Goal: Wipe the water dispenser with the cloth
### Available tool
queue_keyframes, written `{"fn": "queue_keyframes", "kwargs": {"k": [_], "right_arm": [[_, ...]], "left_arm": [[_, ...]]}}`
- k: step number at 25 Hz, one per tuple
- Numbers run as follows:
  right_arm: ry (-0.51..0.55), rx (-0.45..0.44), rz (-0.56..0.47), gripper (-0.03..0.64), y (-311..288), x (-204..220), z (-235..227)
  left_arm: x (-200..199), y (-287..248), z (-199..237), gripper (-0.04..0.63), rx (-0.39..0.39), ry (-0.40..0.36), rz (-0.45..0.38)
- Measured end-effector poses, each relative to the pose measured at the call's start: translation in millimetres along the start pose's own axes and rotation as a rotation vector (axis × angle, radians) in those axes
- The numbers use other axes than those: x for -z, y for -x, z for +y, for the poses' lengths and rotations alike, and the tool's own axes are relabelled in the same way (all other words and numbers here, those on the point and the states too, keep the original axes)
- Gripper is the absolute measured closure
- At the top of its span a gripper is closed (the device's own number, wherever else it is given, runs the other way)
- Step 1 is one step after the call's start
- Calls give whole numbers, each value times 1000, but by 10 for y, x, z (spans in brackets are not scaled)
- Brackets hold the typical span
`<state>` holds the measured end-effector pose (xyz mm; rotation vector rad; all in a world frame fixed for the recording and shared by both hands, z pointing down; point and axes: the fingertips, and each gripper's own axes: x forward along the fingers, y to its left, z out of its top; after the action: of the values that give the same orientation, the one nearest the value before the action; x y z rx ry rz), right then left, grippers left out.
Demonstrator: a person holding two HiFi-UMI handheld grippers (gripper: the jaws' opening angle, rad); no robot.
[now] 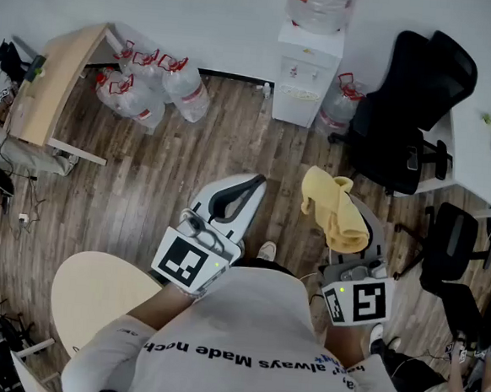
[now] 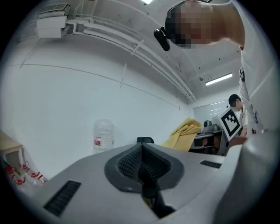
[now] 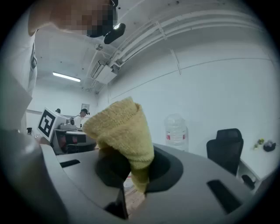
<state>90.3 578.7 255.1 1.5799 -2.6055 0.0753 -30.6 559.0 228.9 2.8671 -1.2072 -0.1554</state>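
Dispenser [image 1: 307, 73] btwn jugs [image 1: 186, 95], chair [image 1: 412, 102] beside

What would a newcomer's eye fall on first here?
The yellow cloth, bunched in the shut jaws of the right gripper, stands out at the head view's centre right. Beyond it the white water dispenser stands against the far wall with a bottle on top, not yet touched. The left gripper is shut and empty.

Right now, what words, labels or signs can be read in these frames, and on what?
"always Made": on the person's white shirt; the words beside it are unclear.
Red label on the dispenser bottle: too small to read.
Marker cubes: square patterns only, no words.
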Motion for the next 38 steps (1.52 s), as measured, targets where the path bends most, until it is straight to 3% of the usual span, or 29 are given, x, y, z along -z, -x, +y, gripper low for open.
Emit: {"fn": "queue_keyframes", "kwargs": {"k": [20, 38], "right_arm": [[15, -12, 11, 551, -249, 95, -354], [6, 15, 33, 551, -1310, -99, -688]], "left_arm": [[155, -371, 146, 575, -25, 10, -29], [112, -1115, 1072, 575, 26, 30, -2]]}}
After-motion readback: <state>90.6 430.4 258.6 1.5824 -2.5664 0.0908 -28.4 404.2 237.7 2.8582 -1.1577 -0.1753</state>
